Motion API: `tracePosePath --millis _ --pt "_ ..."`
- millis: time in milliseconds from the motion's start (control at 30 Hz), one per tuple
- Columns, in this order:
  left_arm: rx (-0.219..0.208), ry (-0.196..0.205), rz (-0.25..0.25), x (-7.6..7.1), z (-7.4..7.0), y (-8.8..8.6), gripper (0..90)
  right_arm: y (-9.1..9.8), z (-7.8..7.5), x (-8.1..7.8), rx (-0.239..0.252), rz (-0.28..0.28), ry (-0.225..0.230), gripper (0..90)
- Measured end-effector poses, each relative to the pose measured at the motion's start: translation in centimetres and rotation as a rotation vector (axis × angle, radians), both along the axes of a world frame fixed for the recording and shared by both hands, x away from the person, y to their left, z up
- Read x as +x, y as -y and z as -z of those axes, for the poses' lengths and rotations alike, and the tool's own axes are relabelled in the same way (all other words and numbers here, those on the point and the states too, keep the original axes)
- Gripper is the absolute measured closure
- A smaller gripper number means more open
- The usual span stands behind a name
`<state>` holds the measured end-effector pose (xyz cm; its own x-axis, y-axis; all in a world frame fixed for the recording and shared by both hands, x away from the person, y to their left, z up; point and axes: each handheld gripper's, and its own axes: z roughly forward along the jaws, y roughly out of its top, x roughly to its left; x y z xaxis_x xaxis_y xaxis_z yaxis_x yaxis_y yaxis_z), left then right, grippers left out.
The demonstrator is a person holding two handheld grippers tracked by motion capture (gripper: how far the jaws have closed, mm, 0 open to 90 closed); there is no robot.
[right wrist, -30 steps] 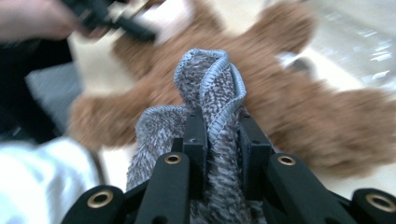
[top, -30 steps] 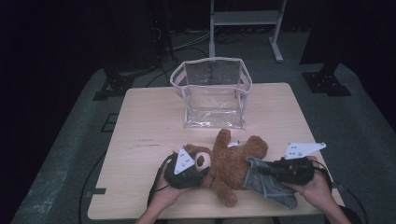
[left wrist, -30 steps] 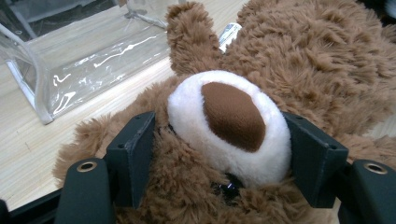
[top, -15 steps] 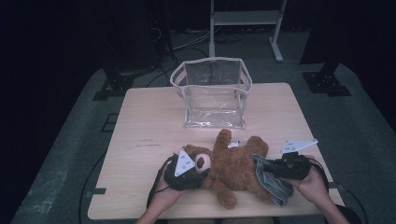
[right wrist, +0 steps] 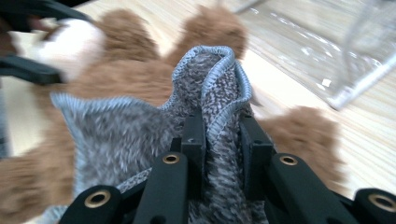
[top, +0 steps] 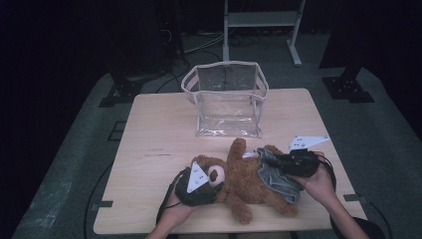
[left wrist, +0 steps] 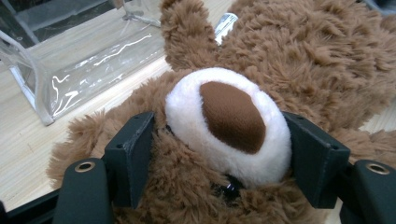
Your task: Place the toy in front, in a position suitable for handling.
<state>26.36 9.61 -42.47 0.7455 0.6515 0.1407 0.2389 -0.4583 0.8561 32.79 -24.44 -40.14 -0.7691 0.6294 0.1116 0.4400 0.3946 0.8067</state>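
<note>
The teddy bear [top: 251, 181] lies on its back at the near edge of the table [top: 159, 134], and its long axis runs across the table: head toward 9 o'clock, legs toward 3 o'clock. Over its lower body sits a small grey knitted garment [top: 276, 174], bunched up between belly and legs (probably trousers, but I cannot tell for sure).

The left gripper [left wrist: 219, 154] is at the head end. Its jaws stand about half open and press on both sides of the white muzzle [left wrist: 229, 121], so the head is pinned in place.

The right gripper [right wrist: 219, 140] is at the leg end, and it is the nearer one to the garment. Its jaws are nearly closed and pinch a fold of the knit's stitched edge.

From this grip the bear's body extends toward 9 o'clock, so I judge that the next pull must go along the body axis, while the left gripper gives the counter-hold.

The clear plastic bag [top: 226, 99] stands open at 12 o'clock from the bear, apart from it.
</note>
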Motion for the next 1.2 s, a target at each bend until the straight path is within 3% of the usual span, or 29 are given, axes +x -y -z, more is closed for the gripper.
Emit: tracePosePath --millis 67,167,233,300,333,367,400,467,500,567,700,800,1067,1200 --pt "0.001 0.001 0.001 0.0 0.0 0.0 29.4 1.2 0.6 1.1 -0.012 0.056 -0.017 74.7" --pt "-0.001 0.008 0.002 -0.1 0.0 0.1 29.4 2.0 0.9 1.6 -0.041 0.09 -0.029 74.6" --pt "0.008 0.021 0.003 -0.2 0.0 0.3 29.3 2.4 0.8 1.8 -0.023 0.088 -0.054 74.7" --pt "0.011 0.028 0.007 -0.3 0.1 0.6 29.3 2.3 0.1 1.6 -0.02 0.059 -0.05 74.8" --pt "0.011 0.03 0.014 -0.3 0.1 0.6 29.5 1.6 -0.9 1.2 -0.006 0.016 -0.04 75.0" --pt "0.008 0.03 0.016 -0.3 0.1 0.8 29.5 1.6 -0.9 1.2 -0.006 0.016 -0.04 75.0" --pt "0.014 0.031 0.022 -0.3 0.1 0.9 29.6 0.2 -2.1 0.8 -0.028 -0.04 -0.01 75.0" --pt "0.016 0.034 0.028 -0.4 0.1 1.2 29.6 -0.3 -2.4 0.8 -0.027 -0.057 -0.005 75.0" --pt "0.013 0.038 0.033 -0.5 0.1 1.4 29.6 -2.0 -3.1 0.8 -0.036 -0.106 0.013 75.0" --pt "0.016 0.044 0.037 -0.6 0.2 1.7 29.5 -2.7 -3.2 0.9 -0.042 -0.122 0.013 75.0" --pt "0.017 0.052 0.048 -0.9 0.2 1.8 29.6 -5.9 -3.3 1.5 -0.09 -0.185 0.026 75.3" --pt "0.023 0.054 0.056 -1.0 0.2 1.7 29.9 -7.3 -2.5 2.8 -0.13 -0.197 0.001 75.4" --pt "0.02 0.051 0.067 -1.2 0.2 1.9 30.0 -5.5 -1.2 4.7 -0.124 -0.13 -0.051 75.5" --pt "0.018 0.055 0.078 -1.2 0.3 2.2 29.9 -4.4 -2.4 4.1 -0.072 -0.13 -0.055 75.6"
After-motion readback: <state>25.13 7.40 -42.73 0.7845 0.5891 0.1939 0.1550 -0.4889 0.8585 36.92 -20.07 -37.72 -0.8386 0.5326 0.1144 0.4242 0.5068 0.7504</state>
